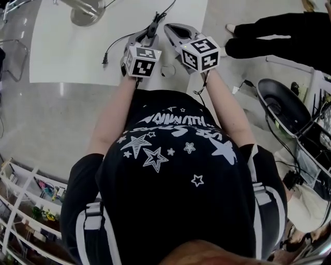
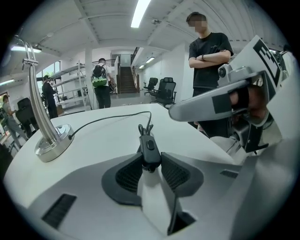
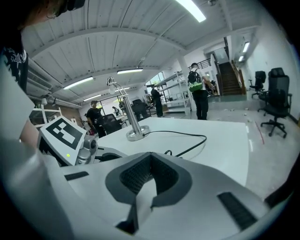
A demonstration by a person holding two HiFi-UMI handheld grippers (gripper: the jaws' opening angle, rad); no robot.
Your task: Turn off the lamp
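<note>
The lamp's chrome base [image 1: 85,13] and curved stem [image 2: 40,108] stand at the far left of the white table [image 1: 67,52]. Its black cord [image 2: 108,117] runs toward me to an inline rocker switch [image 2: 150,151]. My left gripper [image 2: 150,163] has both ribbed pads against the near end of that switch, which lies just above the tabletop. In the head view the left gripper [image 1: 152,27] sits beside the right gripper [image 1: 168,27], tips close together. The right gripper [image 3: 150,157] is shut with nothing between its pads, and hovers just right of the switch. The lamp [image 3: 133,126] shows beyond it.
A person in black [image 2: 208,51] stands with folded arms just past the table's right edge. Others walk in the background, near office chairs [image 2: 164,89]. The cord's plug end [image 1: 105,61] lies on the table to the left. A black cart [image 1: 282,103] stands at my right.
</note>
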